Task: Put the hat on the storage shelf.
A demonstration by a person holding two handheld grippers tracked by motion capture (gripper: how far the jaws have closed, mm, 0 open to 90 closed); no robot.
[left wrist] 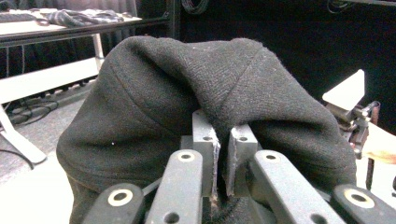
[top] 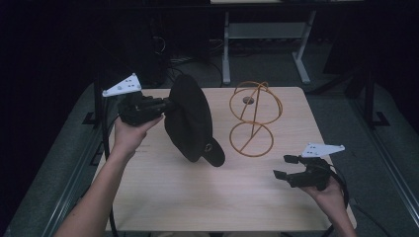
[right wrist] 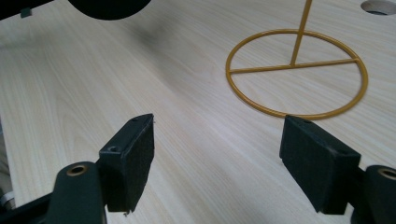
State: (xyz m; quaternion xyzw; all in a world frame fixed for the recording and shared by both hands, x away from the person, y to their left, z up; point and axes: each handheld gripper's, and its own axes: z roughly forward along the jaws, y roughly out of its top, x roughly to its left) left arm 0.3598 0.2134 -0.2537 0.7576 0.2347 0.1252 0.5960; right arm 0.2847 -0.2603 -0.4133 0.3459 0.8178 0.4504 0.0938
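My left gripper is shut on a black cap and holds it up above the left half of the table, brim hanging down. In the left gripper view the jaws pinch a fold of the cap's fabric between their pads. A gold wire hat stand with a round base and ringed top stands at the table's middle right. My right gripper hovers low over the front right of the table, open with nothing between its fingers. The stand's base ring lies just beyond them.
The light wooden table has a small round hole near its far edge behind the stand. White desk legs and cables stand on the grey floor behind the table. Dark surroundings lie to both sides.
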